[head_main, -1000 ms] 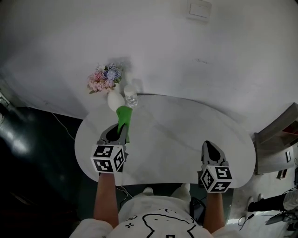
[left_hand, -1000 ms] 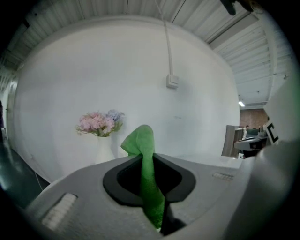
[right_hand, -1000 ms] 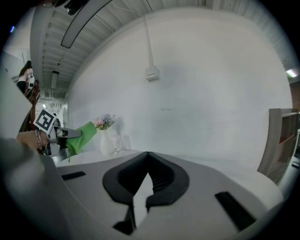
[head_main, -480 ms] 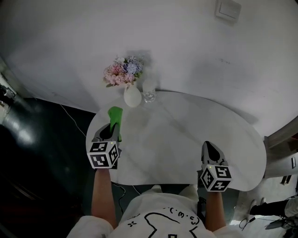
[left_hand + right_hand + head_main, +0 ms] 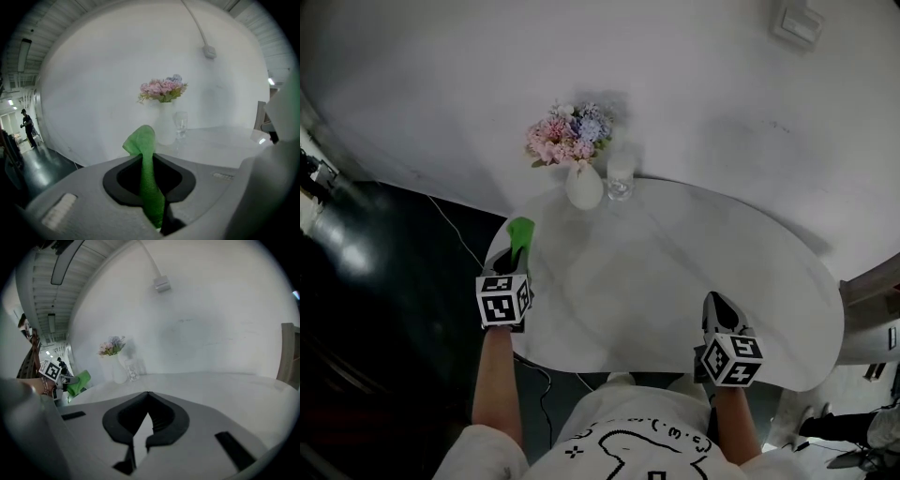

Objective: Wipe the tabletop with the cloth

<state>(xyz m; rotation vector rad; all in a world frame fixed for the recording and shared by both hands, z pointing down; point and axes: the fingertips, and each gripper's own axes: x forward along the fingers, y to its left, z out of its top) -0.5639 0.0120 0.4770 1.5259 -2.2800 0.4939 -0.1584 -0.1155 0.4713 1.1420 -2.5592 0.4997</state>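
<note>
White wall (image 5: pixel 487 84) backs a pale, rounded worktop (image 5: pixel 675 272), with dark floor (image 5: pixel 384 281) to the left. A switch plate (image 5: pixel 797 23) is fixed high on the wall.

Items on the worktop, far edge: one white vase (image 5: pixel 584 186) holding pink and blue flowers (image 5: pixel 572 133), and one clear glass (image 5: pixel 621 178) just beside the vase on its right. Both are upright.

Left gripper (image 5: pixel 516 258): positioned at the worktop's left edge, pointing toward the wall. Its jaws are clamped on a green cloth (image 5: pixel 521 234). The left gripper view shows the cloth running as a narrow strip between the jaws, with a folded end sticking out past the tips. From the head view it cannot be settled whether the cloth touches the worktop or hangs just above the edge.

Right gripper (image 5: pixel 719 305): over the near right part of the worktop, well apart from the left one. Its jaws meet at the tips with nothing between them.

A person's bare forearms and white printed shirt (image 5: pixel 628 441) show at the bottom.
</note>
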